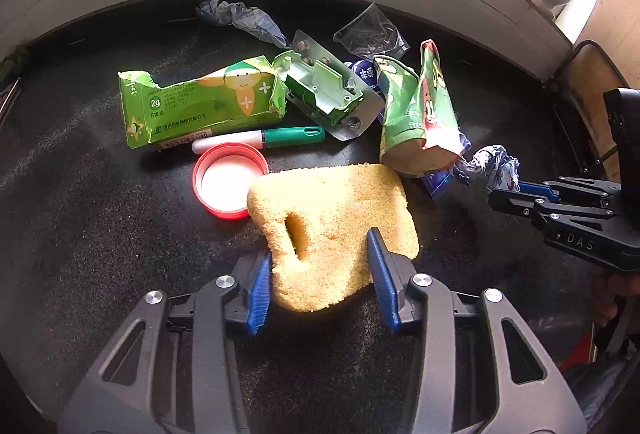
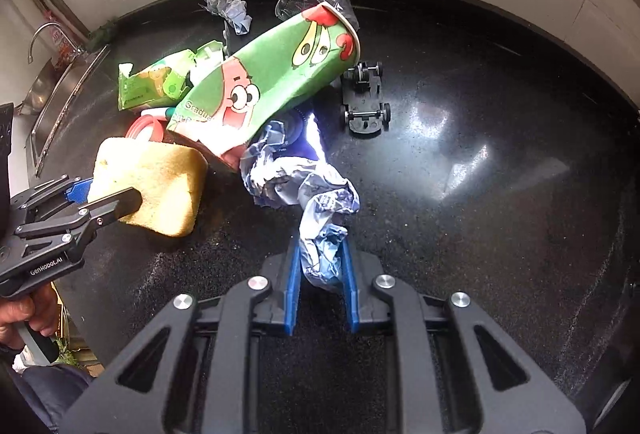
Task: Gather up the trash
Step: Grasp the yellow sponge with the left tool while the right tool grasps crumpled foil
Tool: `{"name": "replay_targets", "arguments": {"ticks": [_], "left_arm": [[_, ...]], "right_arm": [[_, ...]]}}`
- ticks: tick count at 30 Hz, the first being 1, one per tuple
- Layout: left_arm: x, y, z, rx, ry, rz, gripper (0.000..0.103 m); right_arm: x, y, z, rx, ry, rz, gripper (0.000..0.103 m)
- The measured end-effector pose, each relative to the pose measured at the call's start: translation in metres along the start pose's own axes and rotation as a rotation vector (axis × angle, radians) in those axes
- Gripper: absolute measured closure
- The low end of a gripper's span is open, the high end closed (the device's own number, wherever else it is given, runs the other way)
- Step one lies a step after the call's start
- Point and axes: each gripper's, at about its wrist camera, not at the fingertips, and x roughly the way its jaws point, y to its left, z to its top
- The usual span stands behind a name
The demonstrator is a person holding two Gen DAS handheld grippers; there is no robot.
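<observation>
Both of my tools are gripping trash on the black table (image 1: 100, 234). My left gripper (image 1: 320, 266) has its jaws pressed on a yellow sponge (image 1: 340, 209); a red lid (image 1: 230, 181) lies just beyond its left jaw. My right gripper (image 2: 322, 274) has narrow jaws pinching a crumpled blue-white wrapper (image 2: 320, 218), and a squashed green cartoon cup (image 2: 272, 81) lies beyond those jaws, toward their left.

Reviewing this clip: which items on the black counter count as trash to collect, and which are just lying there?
Trash:
yellow sponge, in the left gripper
crumpled wrapper, in the right gripper
torn green box
crushed paper cup
red lid

Probably just lying about:
green pen
toy car chassis
</observation>
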Motion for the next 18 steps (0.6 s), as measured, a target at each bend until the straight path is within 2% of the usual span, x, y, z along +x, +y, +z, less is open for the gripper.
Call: {"name": "replay_targets", "arguments": {"ticks": [6,11,18], "left_arm": [[-0.028,-0.003,-0.005,-0.006,-0.044,-0.023,0.069],[-0.056,-0.013,-0.012,0.023,-0.088,-0.022,0.069],[-0.079,-0.013,-0.022,0.023,-0.11,-0.01,0.069]], "right_arm": [[-0.03,0.007,-0.007,0.002,-0.064,-0.016,0.084],[-0.049,0.01,-0.013,0.001,-0.099,-0.015,0.084],[-0.065,0.014,-0.019,-0.005,-0.132,-0.024,0.084]]}}
